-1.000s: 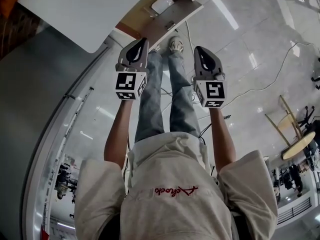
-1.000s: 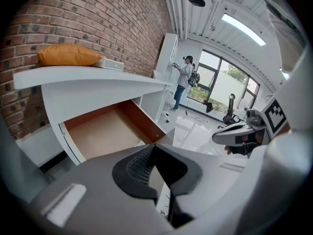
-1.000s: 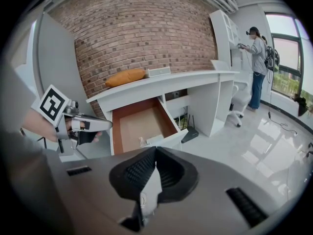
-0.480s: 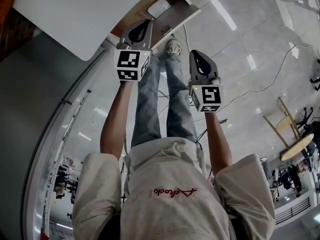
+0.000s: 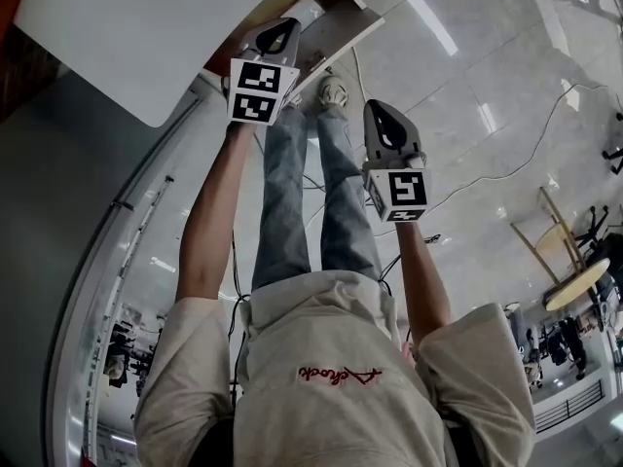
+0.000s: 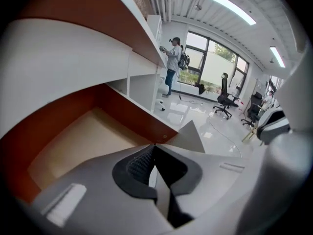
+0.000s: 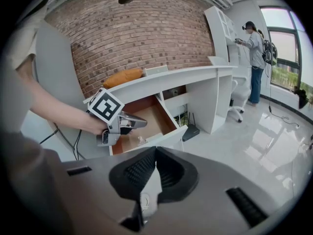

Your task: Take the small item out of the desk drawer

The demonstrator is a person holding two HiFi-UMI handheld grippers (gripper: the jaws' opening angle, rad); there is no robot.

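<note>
The desk drawer [image 7: 149, 119] stands pulled out under the white desk top [image 5: 146, 27]; its pale brown bottom [image 6: 83, 141] shows in the left gripper view. A small pale item [image 7: 140, 140] lies near the drawer's front wall. My left gripper [image 5: 277, 35] hovers over the open drawer, its jaws shut with nothing between them [image 6: 154, 146]; the right gripper view shows it with its marker cube [image 7: 105, 106] over the drawer's left side. My right gripper [image 5: 382, 125] hangs back from the drawer over the floor, shut and empty [image 7: 155, 149].
An orange cushion-like thing [image 7: 122, 76] lies on the desk top. A black box [image 7: 191, 131] sits on the floor under the desk. Cables [image 5: 506, 168] run across the glossy floor. A person [image 7: 254, 48] stands at white shelves far off. An office chair [image 6: 225, 99] stands by the window.
The left gripper has moved forward from beside the right one to over the open drawer. The right gripper has shifted only slightly.
</note>
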